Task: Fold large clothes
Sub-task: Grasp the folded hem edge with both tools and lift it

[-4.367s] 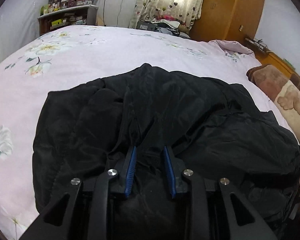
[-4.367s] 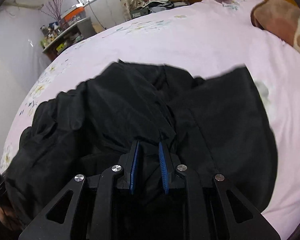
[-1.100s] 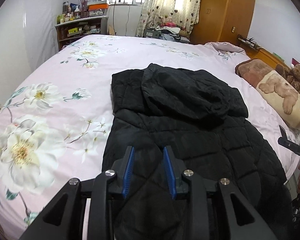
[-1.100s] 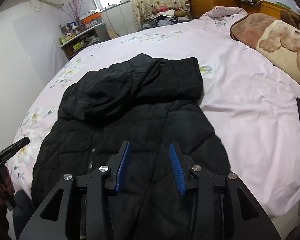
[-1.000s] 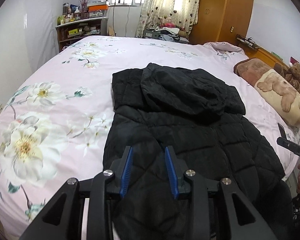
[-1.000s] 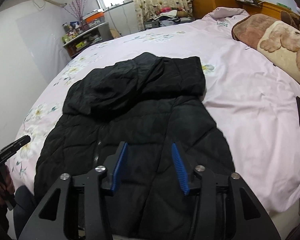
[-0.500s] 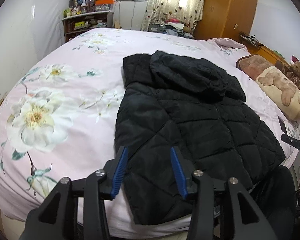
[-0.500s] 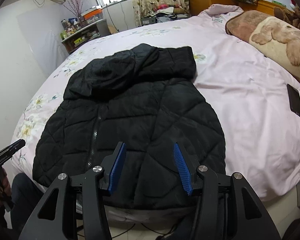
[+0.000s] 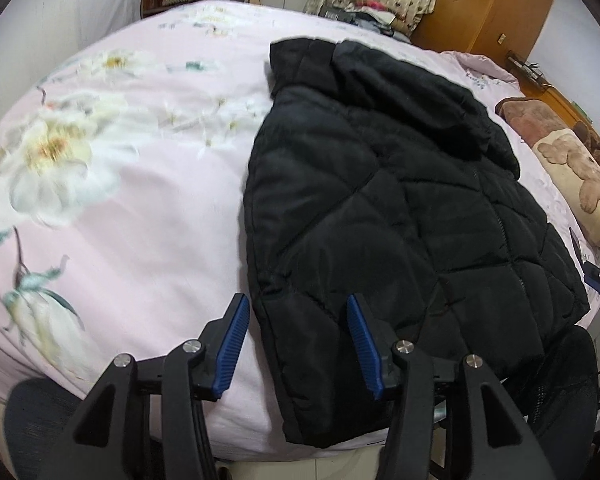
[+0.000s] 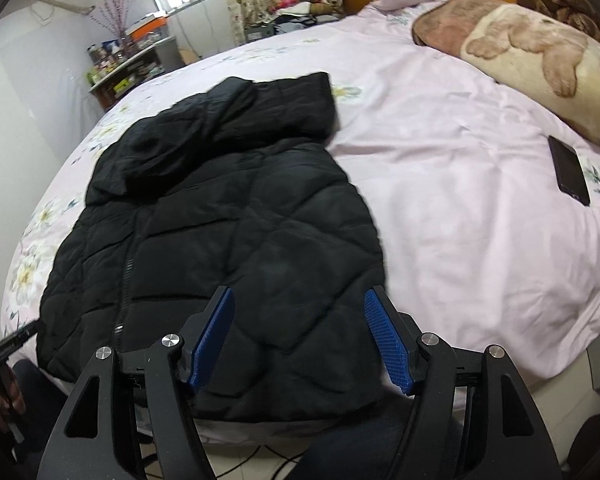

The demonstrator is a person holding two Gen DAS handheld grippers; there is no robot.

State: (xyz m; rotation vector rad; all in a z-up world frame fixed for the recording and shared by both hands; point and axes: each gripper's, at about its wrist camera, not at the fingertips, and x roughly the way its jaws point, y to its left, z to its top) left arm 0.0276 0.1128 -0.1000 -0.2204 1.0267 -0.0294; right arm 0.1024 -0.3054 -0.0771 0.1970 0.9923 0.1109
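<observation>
Left wrist: left gripper [image 9: 296, 340] spreading wider, nothing pinched, just above near left corner of coat [image 9: 400, 208] on bed [image 9: 140, 200]; long way near to far.
Right wrist: right gripper [image 10: 300, 340] spreading wide, empty, over near right hem of coat [image 10: 220, 220].

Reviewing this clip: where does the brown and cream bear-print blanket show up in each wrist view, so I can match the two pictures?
Left wrist view: the brown and cream bear-print blanket lies at the far right edge, beyond the jacket.
Right wrist view: it fills the upper right corner, above a dark flat phone.
Shared landmark: the black quilted hooded jacket spread on the pink floral bedsheet.
</observation>
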